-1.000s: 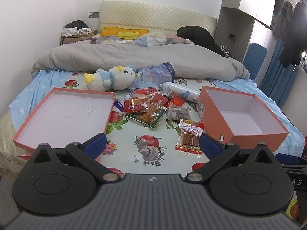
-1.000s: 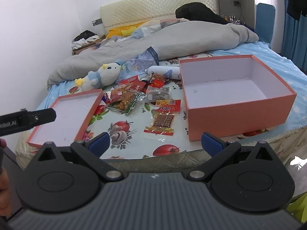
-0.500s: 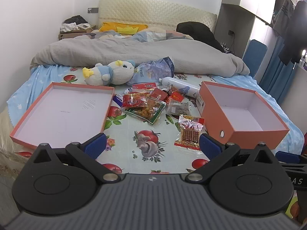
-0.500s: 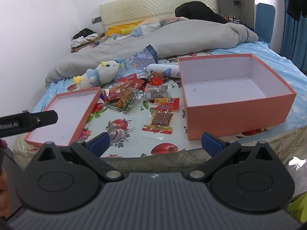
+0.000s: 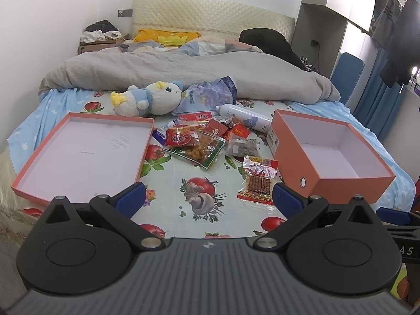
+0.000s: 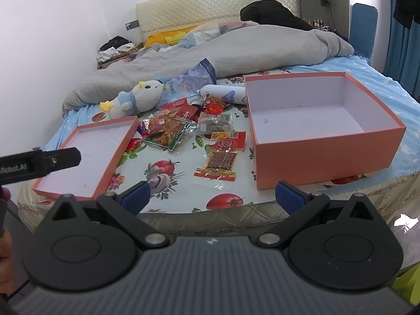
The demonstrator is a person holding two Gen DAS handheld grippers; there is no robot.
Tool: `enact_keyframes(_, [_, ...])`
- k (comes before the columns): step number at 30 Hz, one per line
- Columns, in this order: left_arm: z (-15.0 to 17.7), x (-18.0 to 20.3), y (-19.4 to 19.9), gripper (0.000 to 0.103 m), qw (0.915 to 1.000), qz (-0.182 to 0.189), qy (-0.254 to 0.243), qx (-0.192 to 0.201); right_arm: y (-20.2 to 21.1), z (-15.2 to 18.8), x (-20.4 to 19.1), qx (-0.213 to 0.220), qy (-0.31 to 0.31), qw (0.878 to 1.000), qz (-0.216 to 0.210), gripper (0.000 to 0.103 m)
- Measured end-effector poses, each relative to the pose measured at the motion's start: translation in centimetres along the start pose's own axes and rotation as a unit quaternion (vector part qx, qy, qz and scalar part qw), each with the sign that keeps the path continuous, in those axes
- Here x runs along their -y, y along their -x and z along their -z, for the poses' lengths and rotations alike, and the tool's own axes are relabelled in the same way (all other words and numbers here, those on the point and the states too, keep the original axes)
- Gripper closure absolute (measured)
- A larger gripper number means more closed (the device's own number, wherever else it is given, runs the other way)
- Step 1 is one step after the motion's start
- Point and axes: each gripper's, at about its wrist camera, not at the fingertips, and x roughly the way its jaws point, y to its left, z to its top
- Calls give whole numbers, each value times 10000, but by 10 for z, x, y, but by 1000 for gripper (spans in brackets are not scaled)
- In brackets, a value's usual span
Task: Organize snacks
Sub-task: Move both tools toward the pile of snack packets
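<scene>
- Snacks [image 5: 207, 144] lay loose on bed, between lid [image 5: 81, 152] (left) and empty box [image 6: 315, 128] (right); none sorted yet.
- Both hand-held grippers, left [image 5: 207, 197] and right [image 6: 212, 195], were wide, holding nothing.
- Next, likely: reach nearest packet [image 6: 219, 162], pinch, drop in box.

Black ribbed hand-held gripper [image 5: 207, 197], blue fingertips [image 5: 130, 195], silver pivot screws.

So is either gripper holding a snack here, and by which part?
Nothing is held. The left gripper and right gripper are both open and empty, short of the snack packets lying on the bed between lid and box.
</scene>
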Motion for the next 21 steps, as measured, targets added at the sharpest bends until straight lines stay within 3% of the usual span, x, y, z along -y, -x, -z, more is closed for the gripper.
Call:
enact_keyframes(13, [2, 6, -14, 0, 9999, 89, -38, -102, -5, 8, 3, 16, -76, 9999, -74, 0])
enact_keyframes(18, [3, 2, -24, 0, 9998, 57, 2, -185, -11, 13, 1, 0, 40, 9994, 349, 0])
enact_keyframes(21, [5, -1, -30, 0, 9997, 57, 47, -253, -14, 14, 9, -80, -157, 9996, 207, 0])
